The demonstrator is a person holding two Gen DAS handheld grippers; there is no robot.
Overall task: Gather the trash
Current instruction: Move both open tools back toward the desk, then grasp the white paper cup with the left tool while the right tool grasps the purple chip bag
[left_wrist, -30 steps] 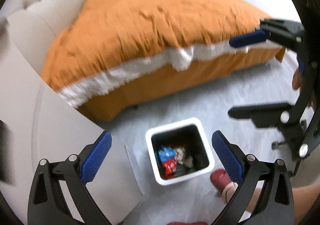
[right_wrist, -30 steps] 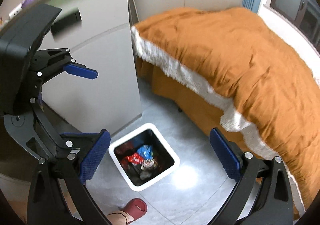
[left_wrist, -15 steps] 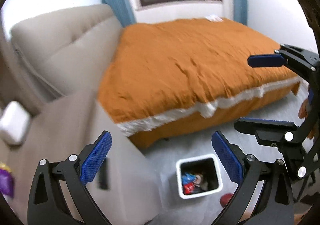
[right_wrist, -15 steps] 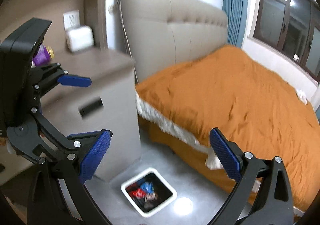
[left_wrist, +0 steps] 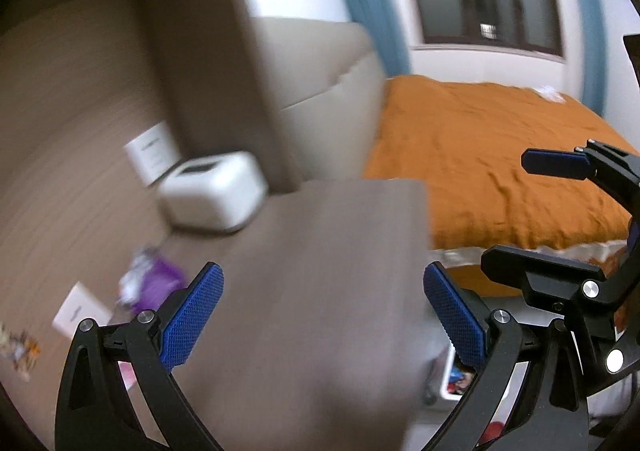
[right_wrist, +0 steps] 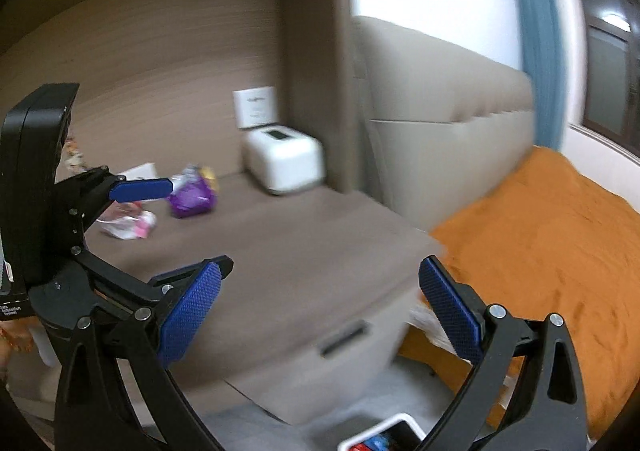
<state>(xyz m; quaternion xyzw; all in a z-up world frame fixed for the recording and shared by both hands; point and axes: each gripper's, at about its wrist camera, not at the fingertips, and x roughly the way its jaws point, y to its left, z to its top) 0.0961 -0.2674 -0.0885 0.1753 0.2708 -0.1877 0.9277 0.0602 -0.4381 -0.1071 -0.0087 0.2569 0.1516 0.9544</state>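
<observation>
Fingers of the left gripper [left_wrist: 322,315] stand spread wide, blue pads [left_wrist: 191,317] facing each other with nothing between them; fingers of the right gripper [right_wrist: 318,311] are likewise spread and hold nothing. Reading from the left in the right wrist view, we see the left gripper [right_wrist: 138,189] side-on over the nightstand [right_wrist: 304,251], its jaws parted; behind its upper pad lie the trash items: a pink-and-white wrapper [right_wrist: 128,225] and, just right of it, a purple packet [right_wrist: 192,197], both on the nightstand top near the back wall; we also note a flat white card [right_wrist: 140,171] behind them. Further right stands a white box [right_wrist: 282,161] below a wall socket [right_wrist: 254,107]; then the beige headboard [right_wrist: 448,147]; then the bed [right_wrist: 552,251] under its orange cover. At the lower edge, between the right gripper's fingers, the bin [right_wrist: 380,437] shows on the floor with coloured wrappers inside. In the blurred left wrist view, we find the purple packet [left_wrist: 154,283] left of the left pad, the white box [left_wrist: 214,197] behind it, the bin [left_wrist: 456,381] partly hidden behind the right finger, and the right gripper [left_wrist: 552,219] at far right, open over the bed [left_wrist: 500,155].
</observation>
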